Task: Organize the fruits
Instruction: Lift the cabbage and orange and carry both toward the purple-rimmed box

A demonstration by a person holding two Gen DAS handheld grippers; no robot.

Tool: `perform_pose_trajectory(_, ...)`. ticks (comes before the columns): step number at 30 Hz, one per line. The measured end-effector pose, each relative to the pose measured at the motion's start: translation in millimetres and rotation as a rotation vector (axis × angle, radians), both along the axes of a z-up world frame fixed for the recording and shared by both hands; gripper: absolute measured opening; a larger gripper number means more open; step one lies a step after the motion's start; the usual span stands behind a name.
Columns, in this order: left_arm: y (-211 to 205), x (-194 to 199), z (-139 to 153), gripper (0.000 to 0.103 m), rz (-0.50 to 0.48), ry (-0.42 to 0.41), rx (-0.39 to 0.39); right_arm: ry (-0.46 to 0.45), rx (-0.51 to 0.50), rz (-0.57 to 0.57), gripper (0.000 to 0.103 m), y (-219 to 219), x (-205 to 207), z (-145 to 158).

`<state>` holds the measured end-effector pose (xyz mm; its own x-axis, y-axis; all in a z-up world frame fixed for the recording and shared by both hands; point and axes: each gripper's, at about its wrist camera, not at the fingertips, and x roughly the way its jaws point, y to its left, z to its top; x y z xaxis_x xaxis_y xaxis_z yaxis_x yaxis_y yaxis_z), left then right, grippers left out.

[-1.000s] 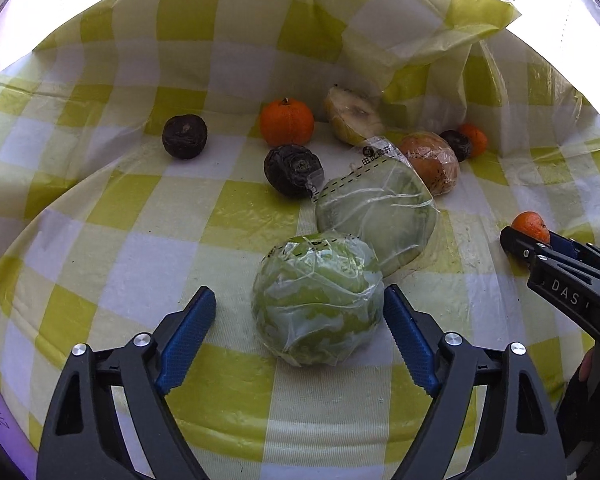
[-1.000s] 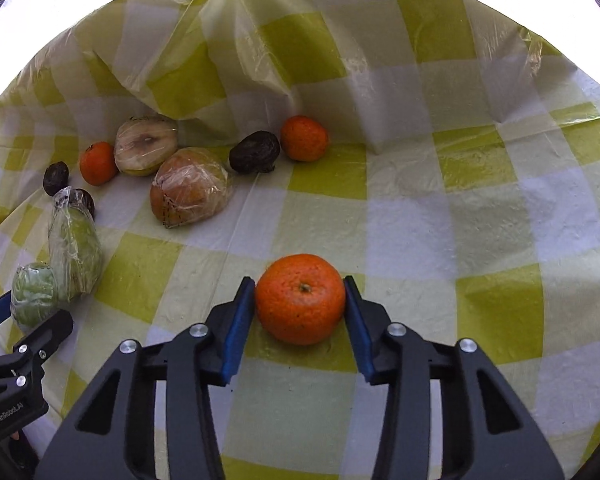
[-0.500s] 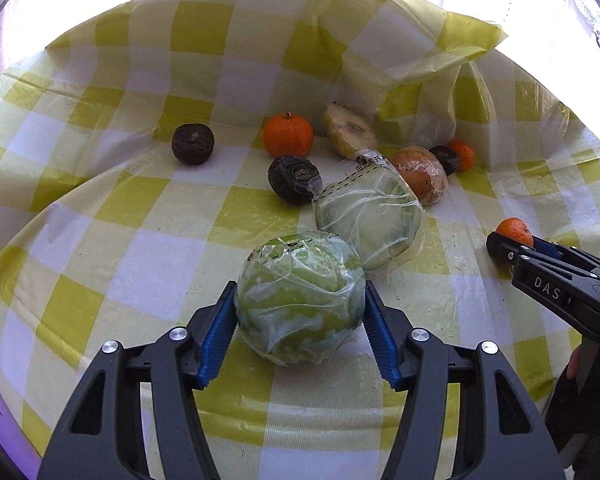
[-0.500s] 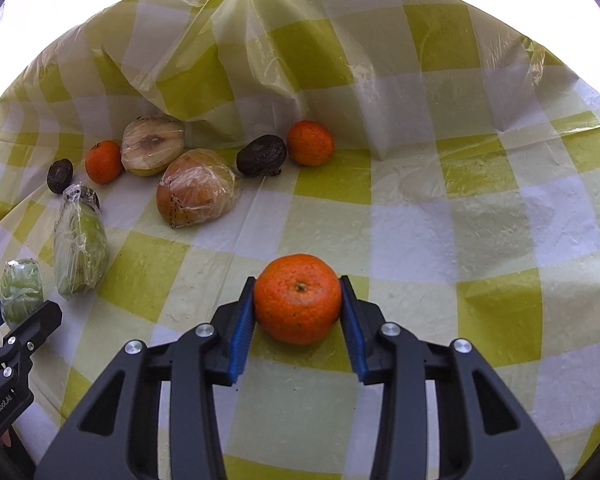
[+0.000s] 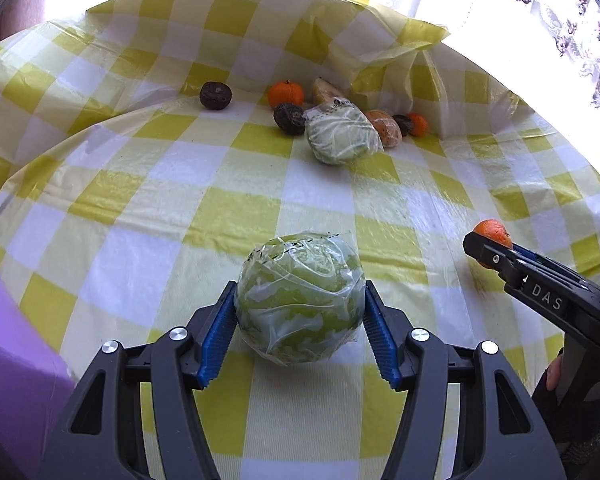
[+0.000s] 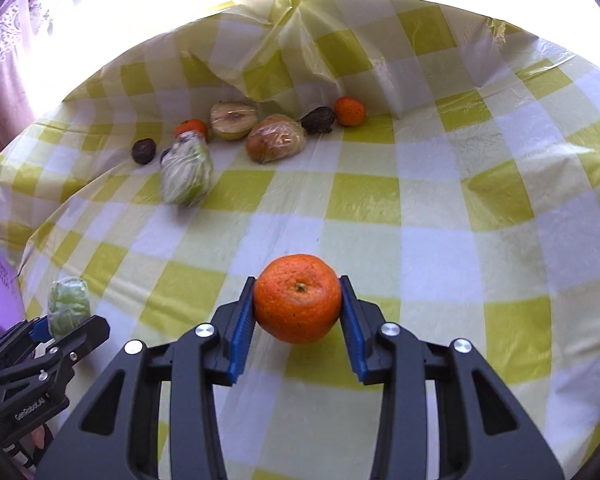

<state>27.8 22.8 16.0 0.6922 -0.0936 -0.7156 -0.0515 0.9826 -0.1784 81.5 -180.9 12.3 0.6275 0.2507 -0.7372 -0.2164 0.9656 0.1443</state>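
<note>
My left gripper [image 5: 300, 316] is clamped on a round, pale green cabbage wrapped in clear film [image 5: 299, 297], its blue ribbed pads pressed to both sides; the wrap is creased and glossy, with a strip of dark print near the top. My right gripper [image 6: 298, 308] is clamped on a bright orange mandarin with a pitted skin and a small green stem scar [image 6: 297, 297] facing the camera. Both loads sit at the near edge of the yellow-and-white checked plastic tablecloth [image 5: 204, 184], the cabbage to the left and the mandarin to the right, well apart. At the far side, against the rumpled fold of cloth, lies a loose cluster: a second film-wrapped green cabbage [image 5: 341, 134], a film-wrapped orange-brown fruit [image 6: 275, 138] just beside it, a cut yellowish fruit half [image 6: 233, 119], two more small mandarins [image 6: 349, 111] [image 5: 285, 94] and three dark, wrinkled round fruits, one of them [image 5: 215, 95] set apart to the left. A purple surface [image 5: 16, 344] shows at the near left.
</note>
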Motion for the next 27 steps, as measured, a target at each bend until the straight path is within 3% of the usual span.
perform_pose_trajectory(6,-11,-49,-1,0.058,-0.046,-0.020,0.019,0.017,0.072,0.017,0.040,1,-74,1)
perform_pose_trajectory(13,-7,-85,-4,0.058,-0.042,-0.009,-0.012,-0.015,0.015,0.066,0.040,20,-137,5)
perform_pose_trajectory(21,3,-103,-1,0.058,-0.001,-0.024,-0.049,-0.029,-0.013,0.105,0.040,34,-161,7)
perform_pose_trajectory(27,12,-116,7,0.058,0.033,-0.088,-0.059,-0.055,-0.004,0.110,0.040,38,-166,11)
